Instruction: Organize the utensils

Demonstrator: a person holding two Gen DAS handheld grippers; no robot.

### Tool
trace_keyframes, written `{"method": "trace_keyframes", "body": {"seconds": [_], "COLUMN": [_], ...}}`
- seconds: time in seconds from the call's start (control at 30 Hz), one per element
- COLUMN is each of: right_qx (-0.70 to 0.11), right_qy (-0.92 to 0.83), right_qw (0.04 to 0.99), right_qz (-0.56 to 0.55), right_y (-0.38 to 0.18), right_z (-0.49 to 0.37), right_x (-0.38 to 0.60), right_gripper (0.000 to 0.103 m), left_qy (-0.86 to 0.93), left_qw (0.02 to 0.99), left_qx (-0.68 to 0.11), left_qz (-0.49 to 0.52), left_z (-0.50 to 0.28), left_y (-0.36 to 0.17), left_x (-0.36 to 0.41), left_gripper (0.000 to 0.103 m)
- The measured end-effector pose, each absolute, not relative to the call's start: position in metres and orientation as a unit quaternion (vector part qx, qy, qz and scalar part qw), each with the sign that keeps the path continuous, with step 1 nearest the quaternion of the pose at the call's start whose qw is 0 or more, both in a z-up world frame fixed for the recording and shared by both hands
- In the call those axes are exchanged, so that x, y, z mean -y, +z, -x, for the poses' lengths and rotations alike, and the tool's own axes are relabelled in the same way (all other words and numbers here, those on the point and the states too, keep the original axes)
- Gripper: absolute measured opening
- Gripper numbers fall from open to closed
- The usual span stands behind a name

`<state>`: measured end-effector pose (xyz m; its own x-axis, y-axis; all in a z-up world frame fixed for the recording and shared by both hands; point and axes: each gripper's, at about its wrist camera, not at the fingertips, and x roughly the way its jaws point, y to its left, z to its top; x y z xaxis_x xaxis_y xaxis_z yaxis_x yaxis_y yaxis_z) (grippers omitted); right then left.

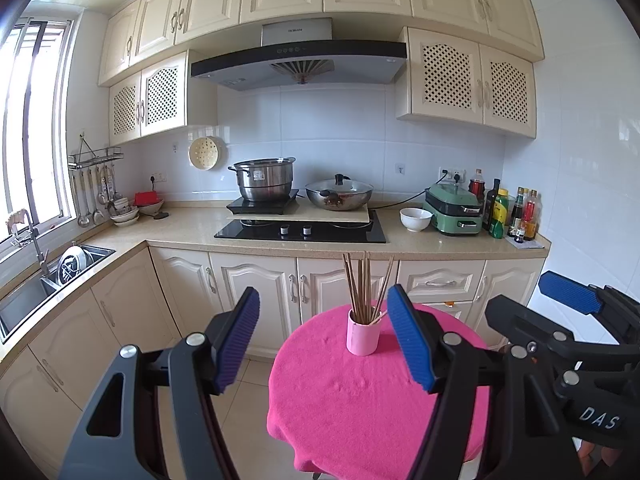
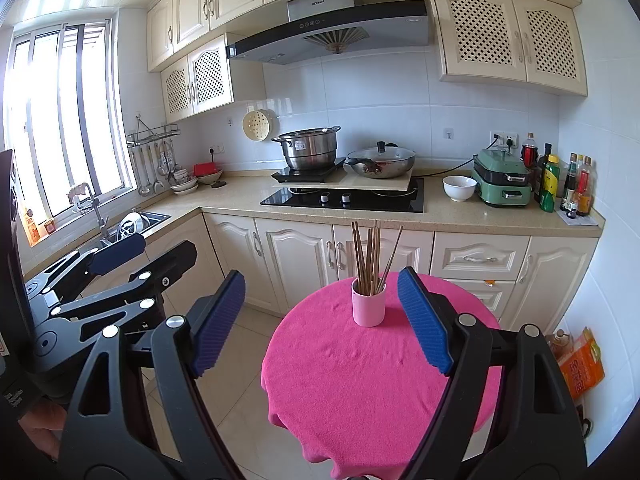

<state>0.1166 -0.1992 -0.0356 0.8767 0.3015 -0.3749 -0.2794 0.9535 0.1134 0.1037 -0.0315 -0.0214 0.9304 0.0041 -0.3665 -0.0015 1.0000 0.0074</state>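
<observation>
A pink cup [image 1: 362, 336] [image 2: 368, 305] stands upright on the far part of a small round table under a pink cloth [image 1: 352, 408] [image 2: 360, 380]. Several brown chopsticks [image 1: 366, 290] [image 2: 372, 258] stand in the cup, fanning outward. My left gripper [image 1: 324, 338] is open, its blue pads apart and short of the cup, with nothing between them. My right gripper [image 2: 322, 322] is open too, held back from the cup and empty. Each gripper appears at the edge of the other's view.
Behind the table runs a kitchen counter [image 1: 192, 228] with a hob, a steel pot [image 1: 266, 180], a lidded wok [image 1: 339, 196], a white bowl [image 1: 416, 219], a green appliance and bottles. A sink [image 1: 48, 280] sits at left. An orange bag [image 2: 580, 364] stands on the floor at right.
</observation>
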Motion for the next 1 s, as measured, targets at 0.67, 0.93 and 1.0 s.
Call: {"method": "trace_keyframes", "body": {"seconds": [0.67, 0.93, 1.0], "right_qx": [-0.201, -0.202, -0.201], "right_qy": [0.153, 0.152, 0.151], "right_qw": [0.967, 0.967, 0.967], "right_qz": [-0.031, -0.033, -0.033], "right_y": [-0.0359, -0.0366, -0.0365], "right_z": [-0.1164, -0.1167, -0.1165], "right_x": [0.2005, 0.2038, 0.2043], "right_gripper": [0.078, 0.078, 0.078], "left_qy": [0.002, 0.001, 0.001], "left_qw": [0.982, 0.982, 0.982], "left_qx": [-0.188, -0.189, -0.19], "left_qz": [-0.006, -0.008, -0.008], "left_z": [-0.1041, -0.1046, -0.1046], "left_y": [-0.0229, -0.0238, -0.0239], "left_x": [0.0333, 0.0373, 0.0382], "left_gripper": [0.066, 0.066, 0.066]}}
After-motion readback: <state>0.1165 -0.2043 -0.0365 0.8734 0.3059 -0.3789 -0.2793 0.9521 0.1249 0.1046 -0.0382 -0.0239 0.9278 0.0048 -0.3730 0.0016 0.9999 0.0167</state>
